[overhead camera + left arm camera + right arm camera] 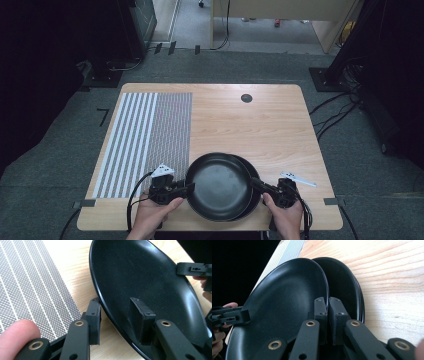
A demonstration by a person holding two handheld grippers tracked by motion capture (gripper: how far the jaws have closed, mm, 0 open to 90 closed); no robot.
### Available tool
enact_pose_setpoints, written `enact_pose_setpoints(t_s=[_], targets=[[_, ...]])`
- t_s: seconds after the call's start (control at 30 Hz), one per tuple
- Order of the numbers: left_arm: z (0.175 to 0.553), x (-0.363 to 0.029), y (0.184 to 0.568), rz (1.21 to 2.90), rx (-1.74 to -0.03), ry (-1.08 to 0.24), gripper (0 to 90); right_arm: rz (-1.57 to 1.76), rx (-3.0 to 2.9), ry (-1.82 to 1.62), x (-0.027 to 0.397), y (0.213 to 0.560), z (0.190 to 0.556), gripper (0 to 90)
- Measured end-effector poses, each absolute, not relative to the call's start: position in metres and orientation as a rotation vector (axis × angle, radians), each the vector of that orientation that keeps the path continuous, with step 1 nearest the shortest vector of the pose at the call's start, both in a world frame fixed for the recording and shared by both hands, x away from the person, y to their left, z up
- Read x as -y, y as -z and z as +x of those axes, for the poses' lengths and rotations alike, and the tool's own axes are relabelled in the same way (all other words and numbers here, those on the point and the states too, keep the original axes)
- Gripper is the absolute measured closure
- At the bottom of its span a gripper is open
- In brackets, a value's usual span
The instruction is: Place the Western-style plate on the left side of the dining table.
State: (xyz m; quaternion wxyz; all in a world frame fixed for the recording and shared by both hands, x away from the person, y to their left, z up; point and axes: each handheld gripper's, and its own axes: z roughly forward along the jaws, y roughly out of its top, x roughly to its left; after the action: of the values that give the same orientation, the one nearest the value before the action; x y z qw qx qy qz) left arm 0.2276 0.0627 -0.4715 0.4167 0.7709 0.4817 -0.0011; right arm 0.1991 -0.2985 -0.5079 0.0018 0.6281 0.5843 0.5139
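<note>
A black plate [220,186] lies on top of a stack of black plates [256,174] near the table's front edge, shifted a little left of those under it. My right gripper [256,183] is shut on the top plate's right rim; in the right gripper view its jaws [328,301] pinch the thin edge of that plate [287,297], with the lower plates [344,280] just behind. My left gripper [189,189] straddles the left rim. One jaw is outside and one inside the plate [140,277], with a wide gap around the rim, so the left gripper [116,305] is open.
The plates rest on a wooden table [250,125]. A striped and checked mat [145,140] covers its left part, close beside my left gripper. A dark round cable hole [246,98] sits near the far edge. Cables trail over the front edge.
</note>
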Motion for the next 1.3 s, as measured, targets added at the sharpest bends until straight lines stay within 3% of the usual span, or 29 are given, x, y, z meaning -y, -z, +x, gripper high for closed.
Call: enact_pose_setpoints(t_s=[0.7,0.87,1.3], targets=[[0.227,-0.073,0.467,1.937,-1.205,-0.016,67.1,2.048,-1.818,-1.606,0.28,0.516,0.203,81.0],[0.226,-0.073,0.469,1.919,-1.215,-0.008,67.6,2.217,-1.669,-1.716,0.284,0.522,0.202,85.5],[0.225,-0.074,0.468,1.849,-1.273,-0.001,72.2,2.249,-1.593,-1.746,0.283,0.517,0.201,86.3]])
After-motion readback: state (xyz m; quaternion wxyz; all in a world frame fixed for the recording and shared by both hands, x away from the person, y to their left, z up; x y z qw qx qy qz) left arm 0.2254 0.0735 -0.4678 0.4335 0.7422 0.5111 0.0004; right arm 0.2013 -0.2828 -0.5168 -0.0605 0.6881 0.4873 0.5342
